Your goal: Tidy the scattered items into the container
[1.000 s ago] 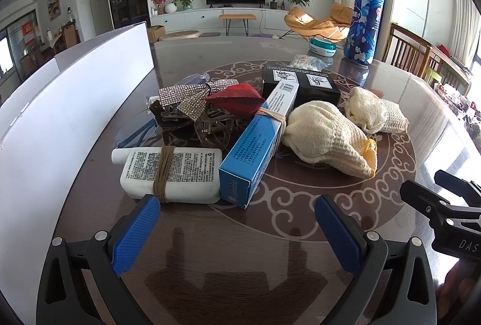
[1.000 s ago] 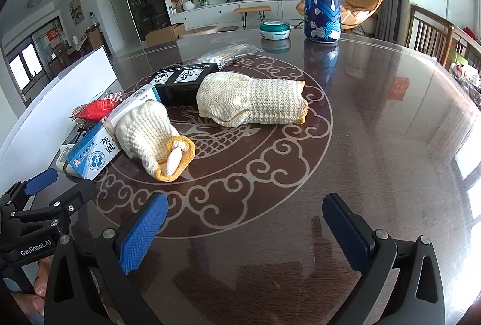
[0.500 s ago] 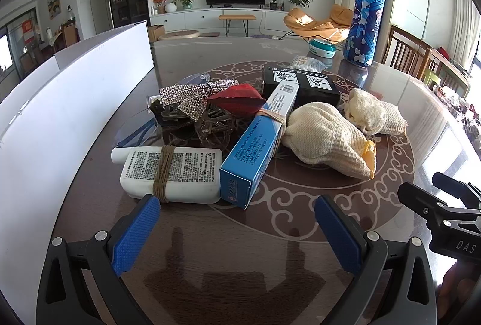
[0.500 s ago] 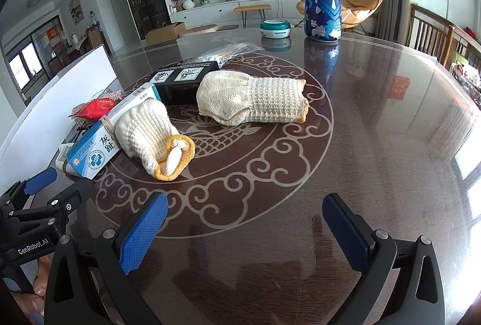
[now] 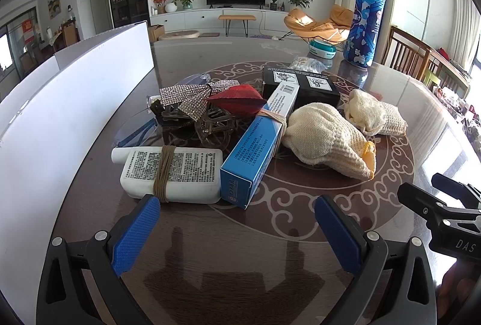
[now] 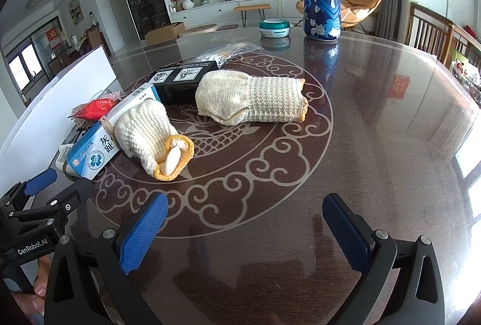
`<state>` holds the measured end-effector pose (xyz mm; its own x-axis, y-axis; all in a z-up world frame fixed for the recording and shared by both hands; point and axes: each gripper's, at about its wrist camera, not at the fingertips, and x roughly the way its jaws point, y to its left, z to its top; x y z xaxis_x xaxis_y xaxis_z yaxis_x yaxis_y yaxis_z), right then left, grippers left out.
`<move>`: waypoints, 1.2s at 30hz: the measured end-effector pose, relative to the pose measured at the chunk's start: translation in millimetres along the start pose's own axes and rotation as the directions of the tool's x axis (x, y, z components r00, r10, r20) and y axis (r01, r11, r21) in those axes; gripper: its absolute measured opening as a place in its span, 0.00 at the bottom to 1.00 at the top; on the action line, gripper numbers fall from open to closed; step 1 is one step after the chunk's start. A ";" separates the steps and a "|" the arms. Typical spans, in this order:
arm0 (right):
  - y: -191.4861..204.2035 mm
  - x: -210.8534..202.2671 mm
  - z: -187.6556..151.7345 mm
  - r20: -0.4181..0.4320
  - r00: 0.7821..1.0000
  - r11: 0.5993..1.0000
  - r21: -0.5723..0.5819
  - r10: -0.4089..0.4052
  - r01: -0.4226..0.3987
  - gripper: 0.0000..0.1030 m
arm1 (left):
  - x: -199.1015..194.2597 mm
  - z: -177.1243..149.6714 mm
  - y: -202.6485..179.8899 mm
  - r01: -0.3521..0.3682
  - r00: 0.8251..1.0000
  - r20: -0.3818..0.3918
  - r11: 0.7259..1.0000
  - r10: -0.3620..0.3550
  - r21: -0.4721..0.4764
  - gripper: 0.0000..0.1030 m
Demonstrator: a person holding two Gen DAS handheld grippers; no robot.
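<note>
Glossy patterned table (image 6: 375,120), living room

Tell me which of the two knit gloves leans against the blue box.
The rolled glove with its yellow cuff open toward the right tongs; it touches the blue box. The other glove lies flat, apart, beside the black box.

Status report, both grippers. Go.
Left gripper open, empty. Right gripper open, empty. White bottle nearest left, untouched. White container alongside, path clear.
</note>
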<state>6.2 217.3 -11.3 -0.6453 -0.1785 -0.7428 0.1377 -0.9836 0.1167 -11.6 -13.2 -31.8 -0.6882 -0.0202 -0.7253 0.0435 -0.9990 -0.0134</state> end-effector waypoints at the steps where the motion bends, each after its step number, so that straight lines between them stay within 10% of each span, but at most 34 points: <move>1: 0.0 -0.1 0.0 0.000 1.000 1.000 0.000 0.000 0.000 1.00 | -0.1 0.0 0.0 0.000 1.000 0.000 1.000 0.000 0.000 1.00; 36: 0.0 1.3 0.0 -0.007 1.000 1.000 0.008 0.008 -0.008 1.00 | 1.2 1.4 -0.6 -0.002 1.000 -0.005 1.000 0.002 -0.008 1.00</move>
<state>5.5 217.0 -12.2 -0.6391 -0.1860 -0.7463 0.1370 -0.9823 0.1276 -13.5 -12.7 -31.7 -0.6844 -0.0218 -0.7288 0.0503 -0.9986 -0.0173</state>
